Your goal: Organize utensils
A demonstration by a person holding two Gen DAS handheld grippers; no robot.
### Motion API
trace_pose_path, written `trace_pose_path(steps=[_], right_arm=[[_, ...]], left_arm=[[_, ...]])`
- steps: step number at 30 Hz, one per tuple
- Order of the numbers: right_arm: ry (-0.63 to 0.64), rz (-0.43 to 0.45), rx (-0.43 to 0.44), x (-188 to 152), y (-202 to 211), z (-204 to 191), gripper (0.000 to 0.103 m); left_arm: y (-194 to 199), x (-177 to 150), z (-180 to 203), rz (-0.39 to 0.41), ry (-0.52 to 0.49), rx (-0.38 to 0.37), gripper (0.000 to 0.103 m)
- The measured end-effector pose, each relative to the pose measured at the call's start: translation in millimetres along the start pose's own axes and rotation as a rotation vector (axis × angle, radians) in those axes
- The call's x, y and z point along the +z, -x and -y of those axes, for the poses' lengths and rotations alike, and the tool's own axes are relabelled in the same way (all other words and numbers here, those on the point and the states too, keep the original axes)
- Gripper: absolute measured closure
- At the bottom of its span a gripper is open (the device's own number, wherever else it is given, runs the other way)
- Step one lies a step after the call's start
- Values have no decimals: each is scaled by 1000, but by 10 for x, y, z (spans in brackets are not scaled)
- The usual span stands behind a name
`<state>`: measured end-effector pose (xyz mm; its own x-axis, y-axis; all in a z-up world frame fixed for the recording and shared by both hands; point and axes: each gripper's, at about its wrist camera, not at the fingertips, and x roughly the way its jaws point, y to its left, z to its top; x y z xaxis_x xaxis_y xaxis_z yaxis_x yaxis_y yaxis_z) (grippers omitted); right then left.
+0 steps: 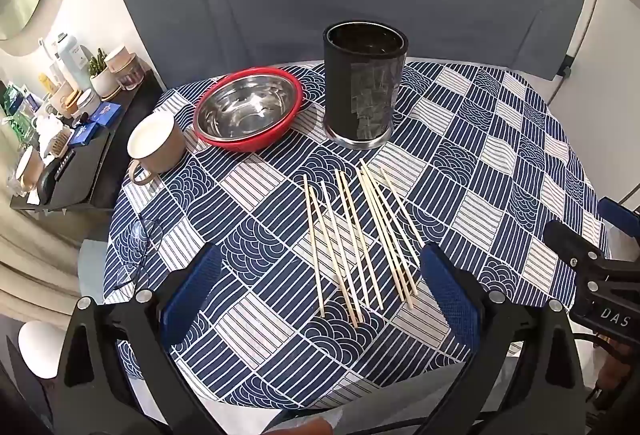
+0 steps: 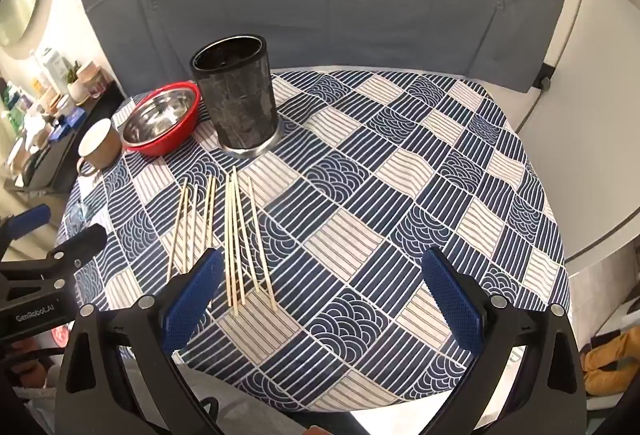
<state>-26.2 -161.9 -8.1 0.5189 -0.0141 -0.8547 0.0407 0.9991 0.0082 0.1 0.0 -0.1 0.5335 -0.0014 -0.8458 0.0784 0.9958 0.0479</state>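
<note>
The left hand-held gripper hangs over the bench with its fingers spread wide, nothing between the pads. The chopsticks lie loose on the cloth just ahead of it, roughly between its two fingers. Beyond them stands the black holder, upright, with the red bowl and a mug to its left. The right hand-held gripper is likewise spread and empty; the chopsticks lie ahead of its left finger.

"DAS" on right hand-held gripper; "GenRobot.AI" on left hand-held gripper.
</note>
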Motion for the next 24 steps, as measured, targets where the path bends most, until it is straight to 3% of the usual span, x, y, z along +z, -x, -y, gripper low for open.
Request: trace_pose_path(steps=[24], right_arm=[[18, 3, 2, 17, 30, 66, 8]], left_arm=[[25, 13, 57, -4, 11, 15, 6]])
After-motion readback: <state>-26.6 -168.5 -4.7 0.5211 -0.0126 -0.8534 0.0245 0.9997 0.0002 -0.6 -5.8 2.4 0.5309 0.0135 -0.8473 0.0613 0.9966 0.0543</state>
